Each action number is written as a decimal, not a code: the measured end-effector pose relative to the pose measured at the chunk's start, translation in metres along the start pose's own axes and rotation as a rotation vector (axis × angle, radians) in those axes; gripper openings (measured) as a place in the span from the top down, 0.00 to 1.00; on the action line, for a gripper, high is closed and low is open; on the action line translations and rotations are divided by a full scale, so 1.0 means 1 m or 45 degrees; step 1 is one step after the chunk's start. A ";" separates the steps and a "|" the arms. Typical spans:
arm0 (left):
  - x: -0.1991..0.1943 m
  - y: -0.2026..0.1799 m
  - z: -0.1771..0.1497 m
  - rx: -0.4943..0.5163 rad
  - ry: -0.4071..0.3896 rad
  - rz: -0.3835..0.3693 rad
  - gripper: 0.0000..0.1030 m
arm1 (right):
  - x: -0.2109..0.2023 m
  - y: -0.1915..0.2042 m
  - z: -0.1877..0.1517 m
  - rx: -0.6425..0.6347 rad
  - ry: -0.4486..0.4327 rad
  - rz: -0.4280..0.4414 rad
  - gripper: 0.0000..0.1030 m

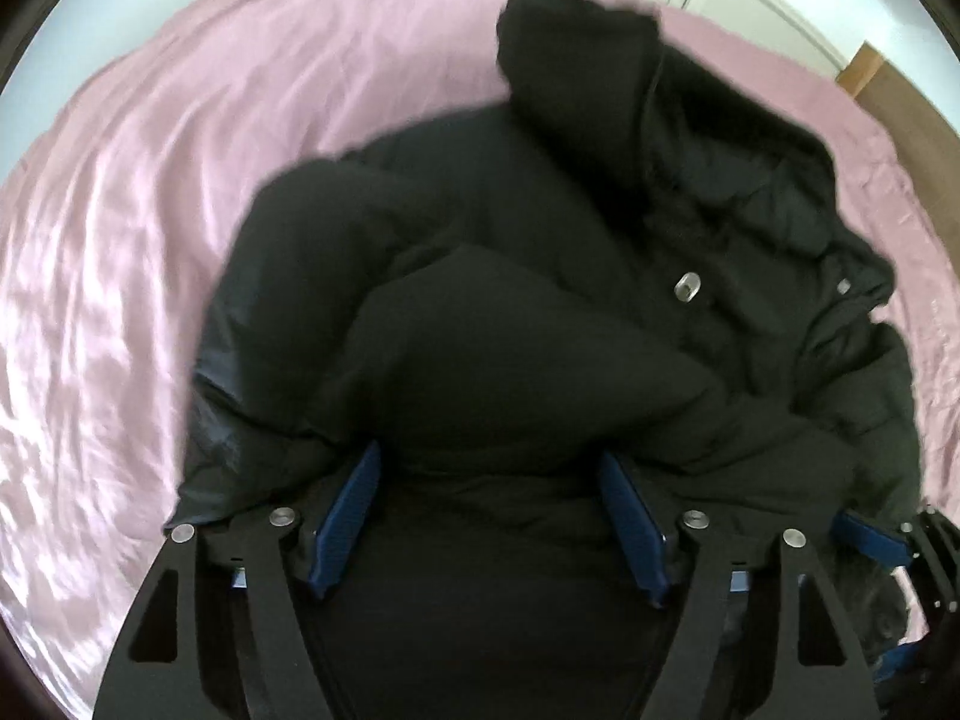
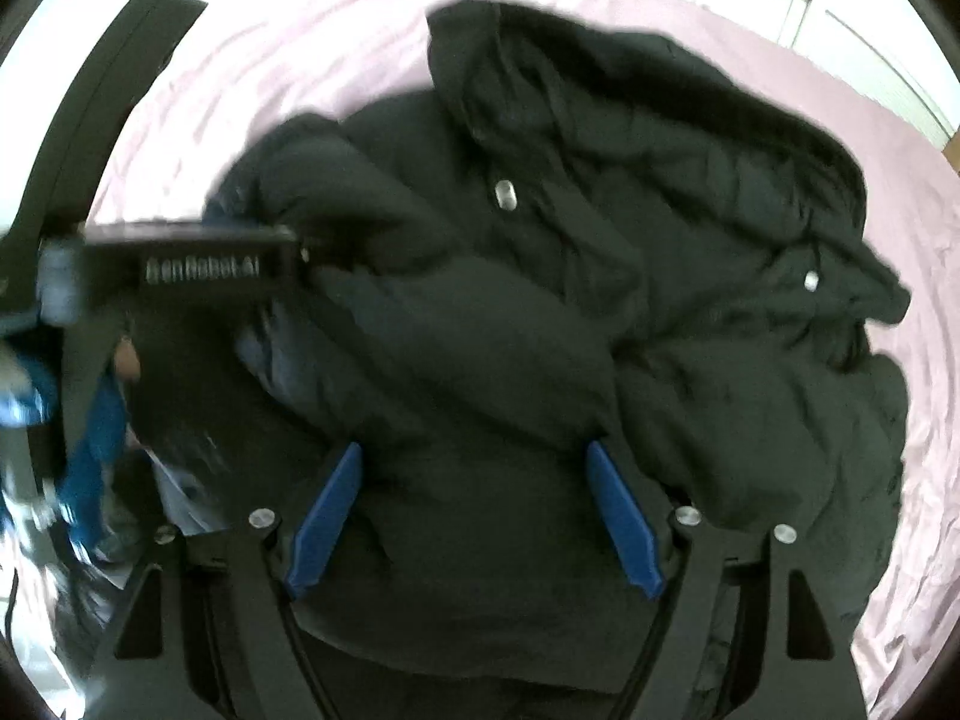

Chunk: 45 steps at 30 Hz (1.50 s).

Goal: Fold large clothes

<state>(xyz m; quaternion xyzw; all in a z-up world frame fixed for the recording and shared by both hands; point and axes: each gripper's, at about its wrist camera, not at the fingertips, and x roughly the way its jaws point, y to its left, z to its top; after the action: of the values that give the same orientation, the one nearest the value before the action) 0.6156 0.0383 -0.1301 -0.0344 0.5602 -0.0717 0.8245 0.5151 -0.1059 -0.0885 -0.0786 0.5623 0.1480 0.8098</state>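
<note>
Black puffer jacket (image 1: pixel 540 312) is seen heaped on a pink bedsheet (image 1: pixel 150 210), its hood end laid toward the far edge of the bed and its long axis running away from the cameras. Wide bare sheet is left on the jacket's left. Left gripper (image 1: pixel 489 516) and right gripper (image 2: pixel 474 516) are held with fingers spread apart over the near folds, nothing clamped.

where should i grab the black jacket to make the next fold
Probably the hood, the loose end farthest from both tongs. It lies stretched out over the pink sheet, beyond the bunched jacket body, so it has a free edge to pinch. Come from above and the far side, then draw it back over the body. Left tongs and right tongs are both open above the body.
</note>
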 end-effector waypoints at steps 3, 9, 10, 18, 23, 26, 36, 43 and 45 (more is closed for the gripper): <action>0.012 -0.006 -0.003 0.032 0.021 0.047 0.27 | 0.011 -0.004 -0.015 -0.052 0.027 -0.020 0.23; -0.019 -0.005 -0.009 -0.004 -0.062 0.022 0.30 | -0.003 -0.015 -0.020 0.003 0.029 0.005 0.23; -0.031 -0.004 -0.014 -0.007 -0.098 0.011 0.30 | -0.011 -0.018 -0.022 0.015 0.013 0.014 0.23; -0.041 -0.005 -0.061 -0.022 -0.142 0.058 0.29 | -0.012 -0.046 -0.049 0.097 0.038 0.023 0.23; -0.030 -0.015 -0.070 -0.017 -0.177 0.134 0.26 | 0.002 -0.045 -0.053 0.085 0.047 0.005 0.20; -0.027 -0.014 -0.070 -0.029 -0.175 0.144 0.24 | 0.006 -0.047 -0.055 0.098 0.042 -0.002 0.16; -0.020 -0.017 -0.075 -0.010 -0.210 0.194 0.22 | 0.016 -0.051 -0.056 0.099 0.037 -0.001 0.09; -0.017 -0.016 -0.077 -0.024 -0.217 0.209 0.18 | 0.018 -0.050 -0.058 0.090 0.019 0.009 0.05; -0.016 -0.015 -0.077 -0.027 -0.216 0.213 0.17 | 0.023 -0.053 -0.058 0.087 0.016 0.008 0.04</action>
<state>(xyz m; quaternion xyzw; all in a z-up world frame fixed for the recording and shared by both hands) 0.5369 0.0275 -0.1423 -0.0023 0.4900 0.0065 0.8717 0.4885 -0.1691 -0.1323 -0.0499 0.5724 0.1307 0.8079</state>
